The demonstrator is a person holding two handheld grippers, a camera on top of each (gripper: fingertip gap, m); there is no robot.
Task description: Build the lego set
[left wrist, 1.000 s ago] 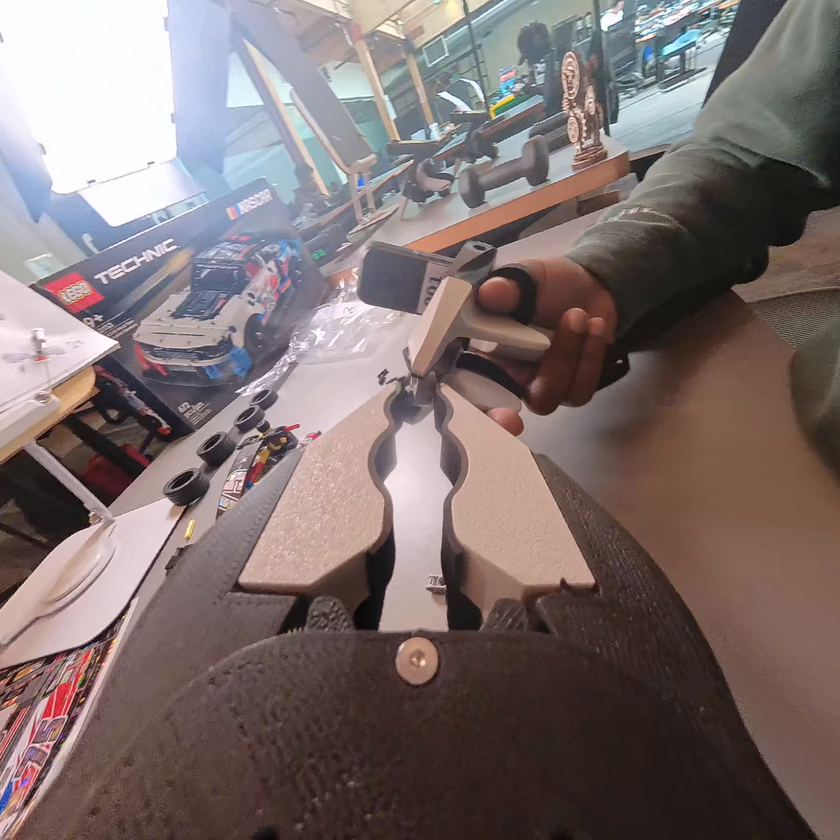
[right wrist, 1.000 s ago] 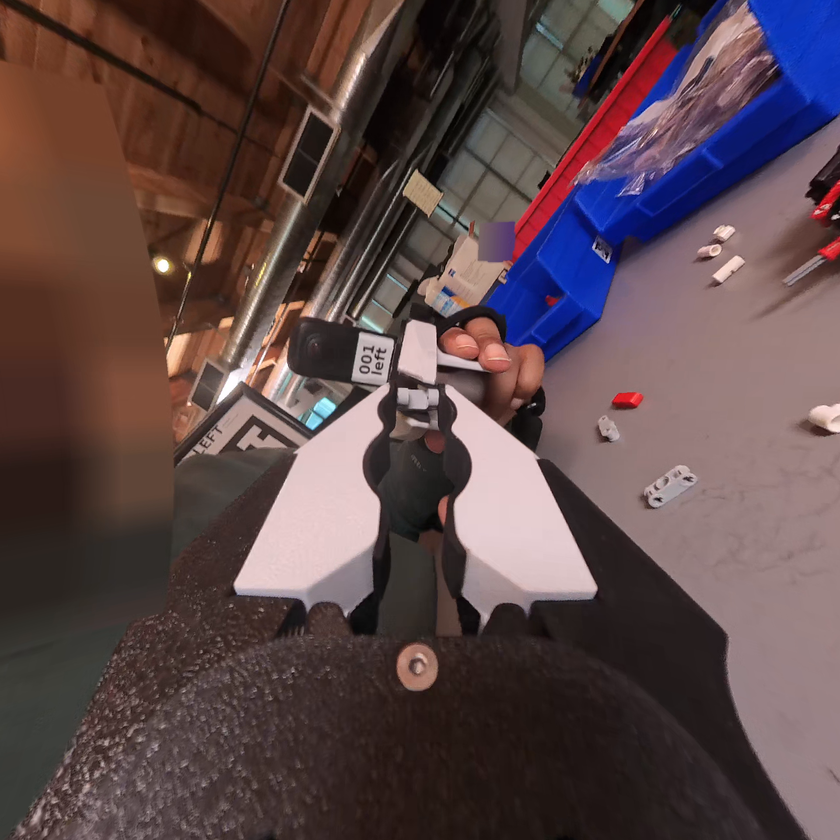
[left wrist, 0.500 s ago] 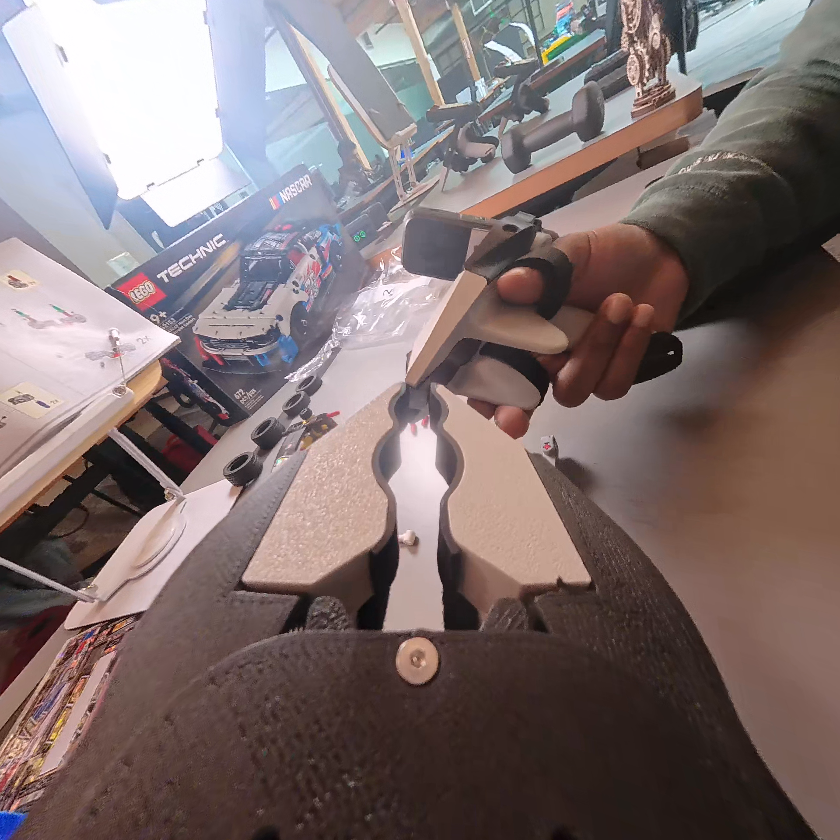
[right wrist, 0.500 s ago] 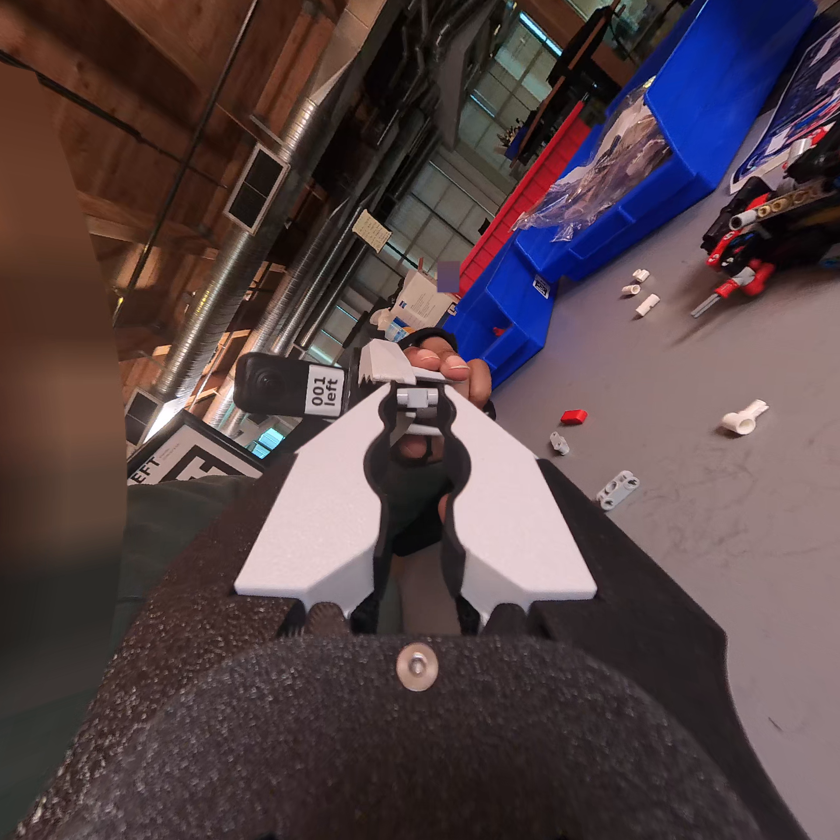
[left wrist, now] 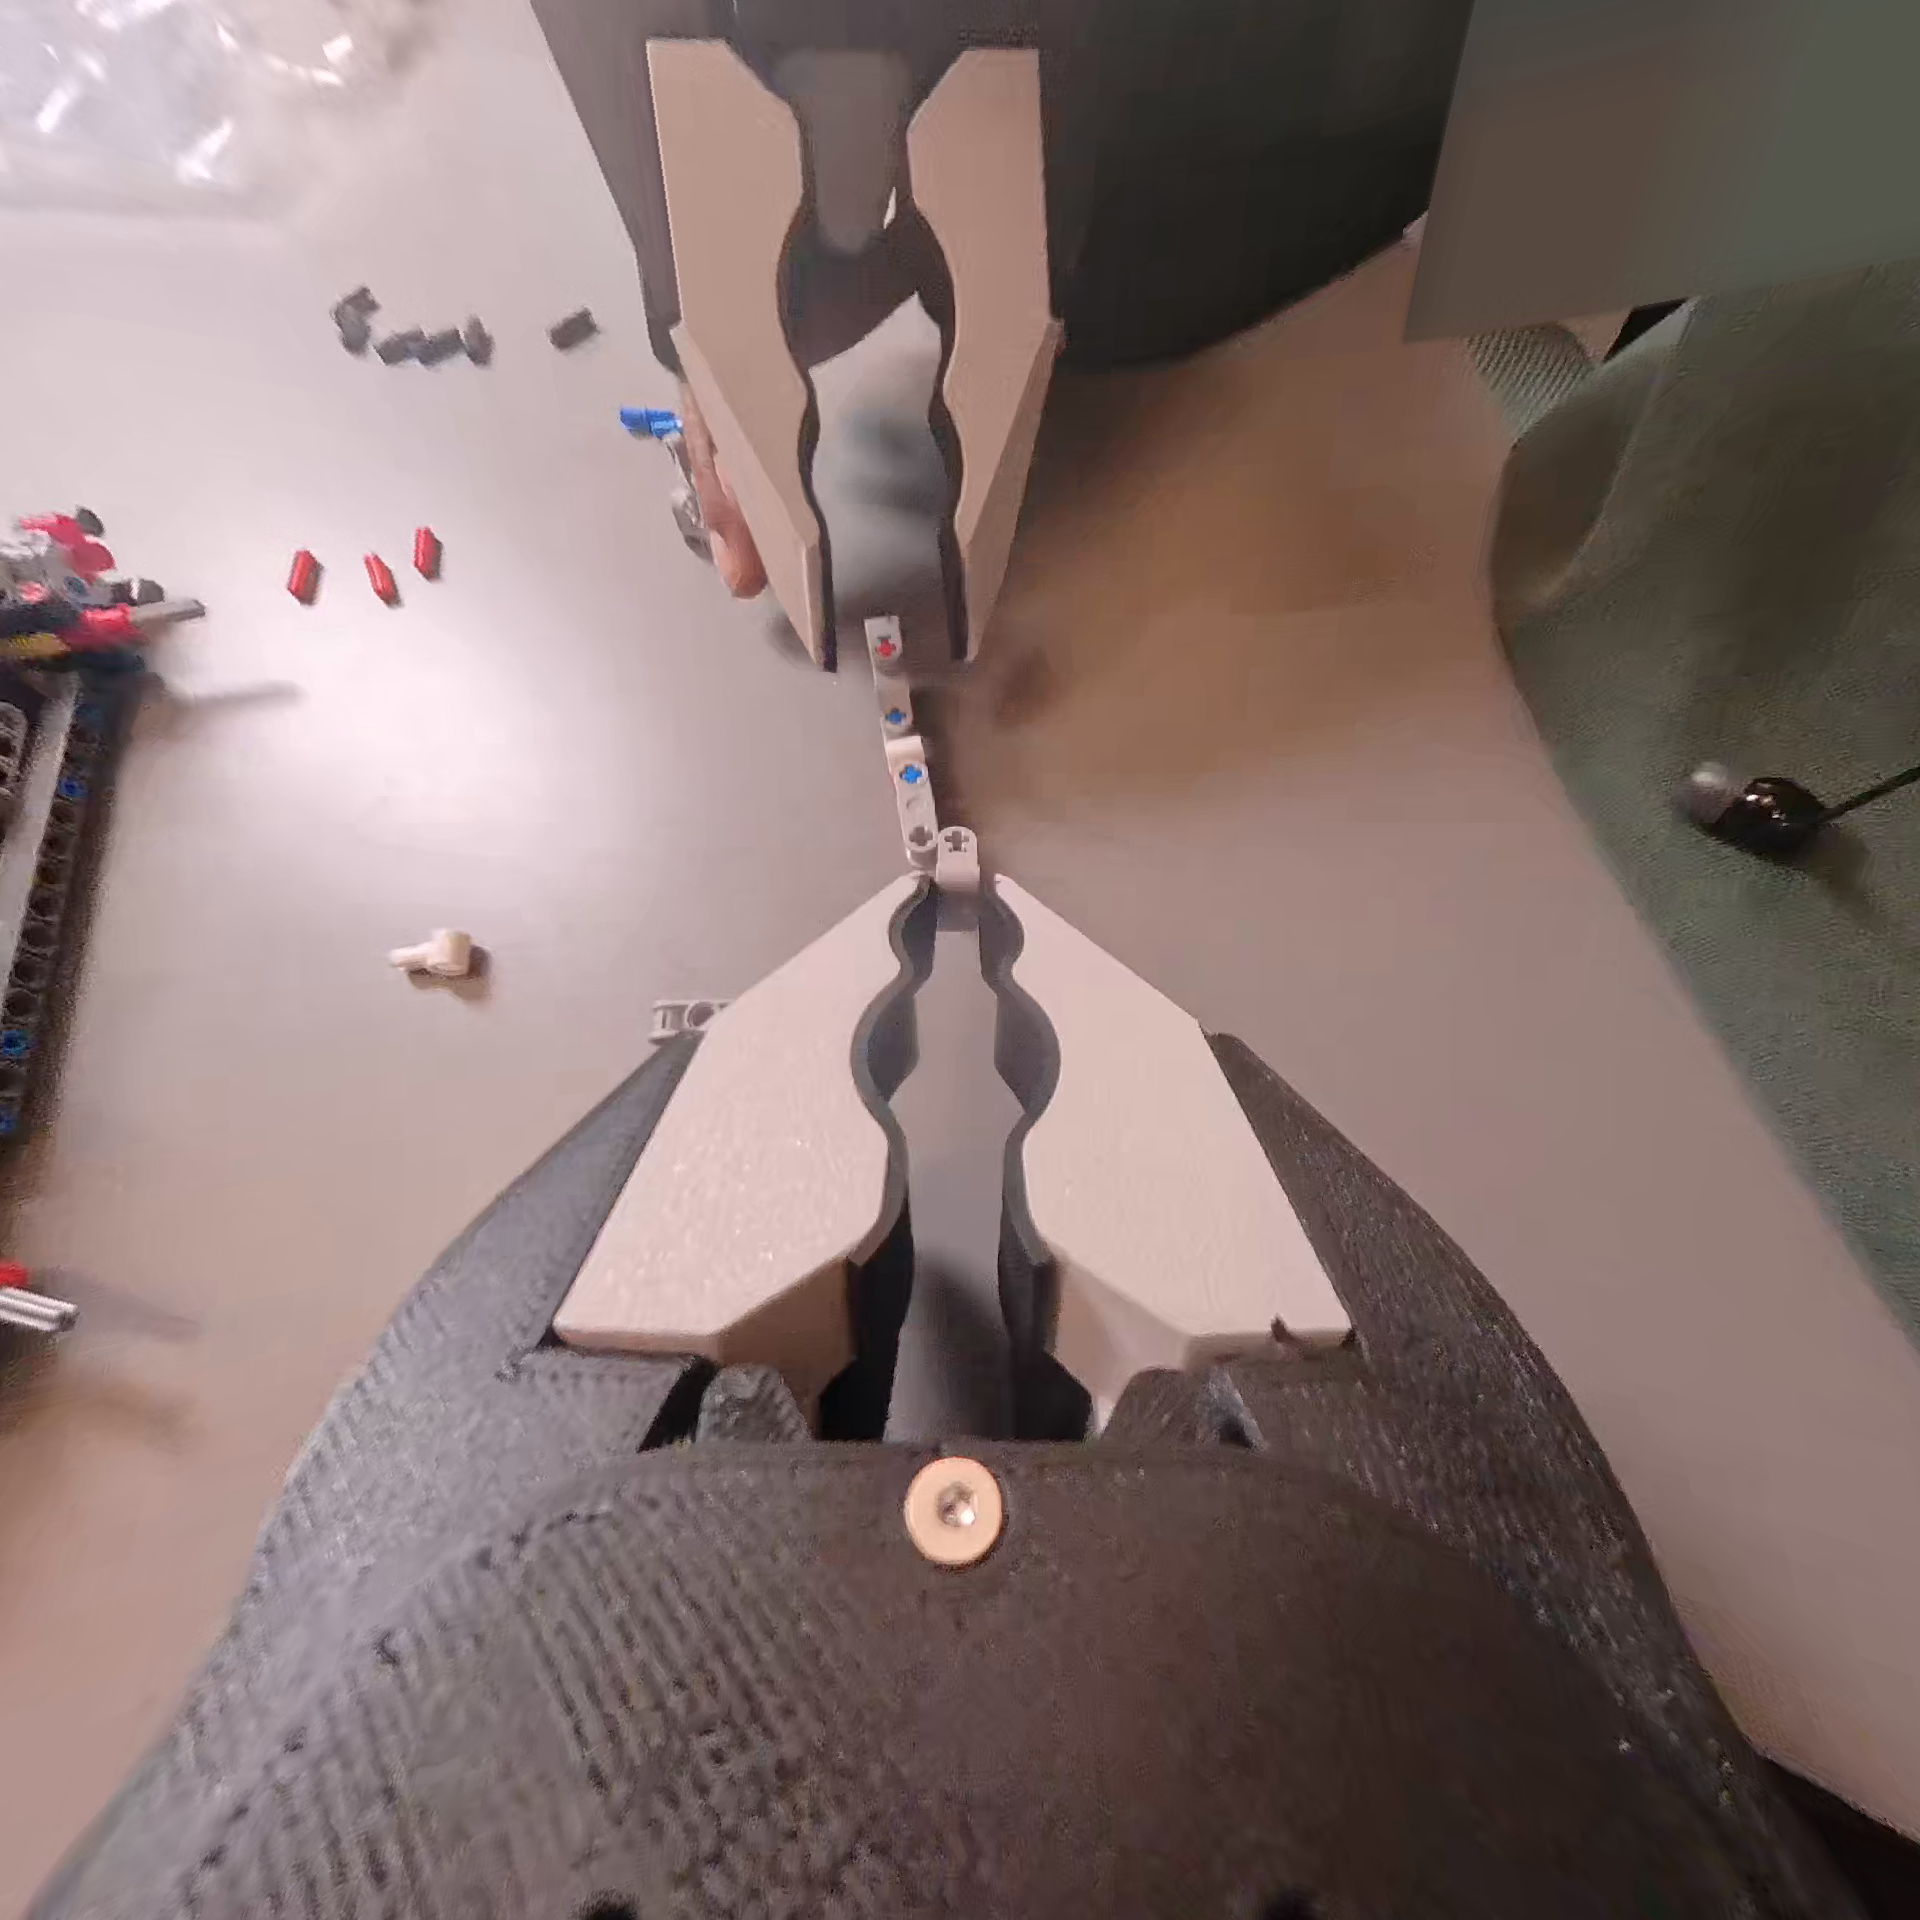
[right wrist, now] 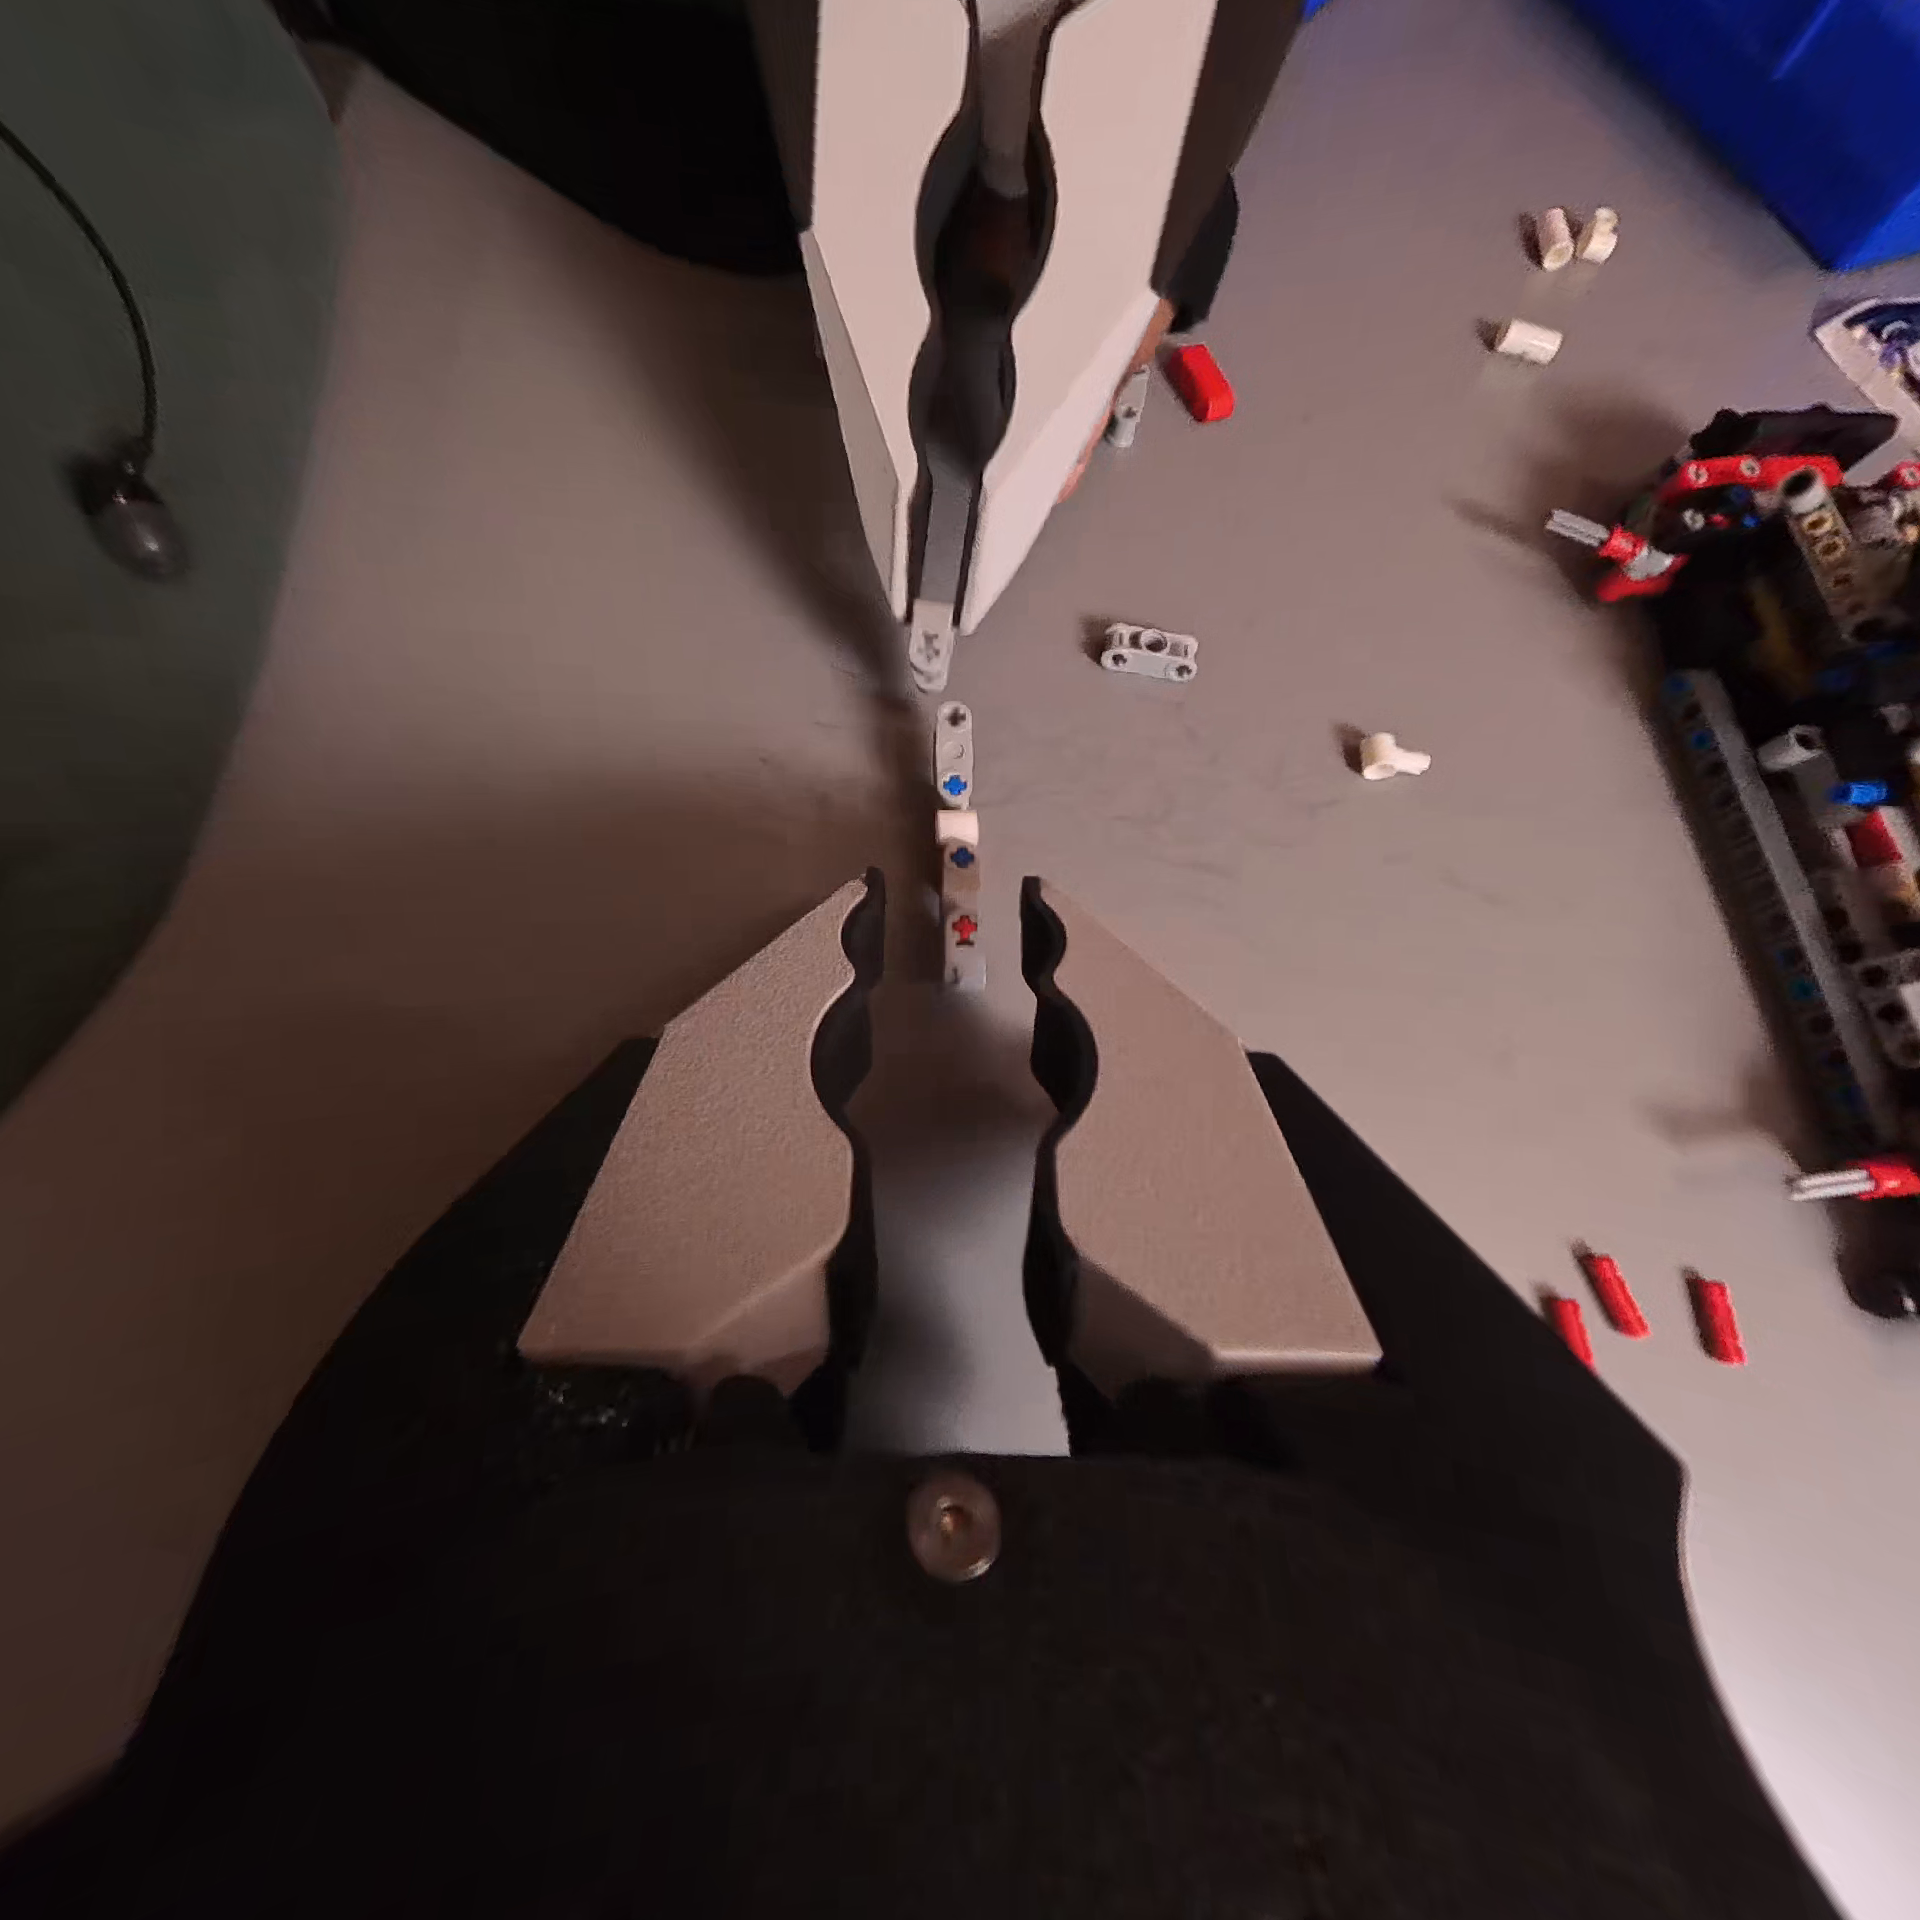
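Left wrist view, left to right. At 9 o'clock, the partly built lego model (left wrist: pixel 47 748) lies at the frame edge on the grey table (left wrist: pixel 468 748). Three red pins (left wrist: pixel 366 566) lie toward 10 o'clock, a white connector (left wrist: pixel 436 951) just below them. Centre: left gripper (left wrist: pixel 951 883) with jaws clenched on a small grey lego piece (left wrist: pixel 956 854). A thin grey sub-assembly (left wrist: pixel 902 743) with blue and red axle ends runs toward 12 o'clock, where the right gripper (left wrist: pixel 894 644) faces in, jaws released, straddling its far end. Whether piece and sub-assembly touch: cannot tell. At 3 o'clock, a green sleeve (left wrist: pixel 1714 727).

Right wrist view: the same sub-assembly (right wrist: pixel 958 842) sits between the spread fingertips.
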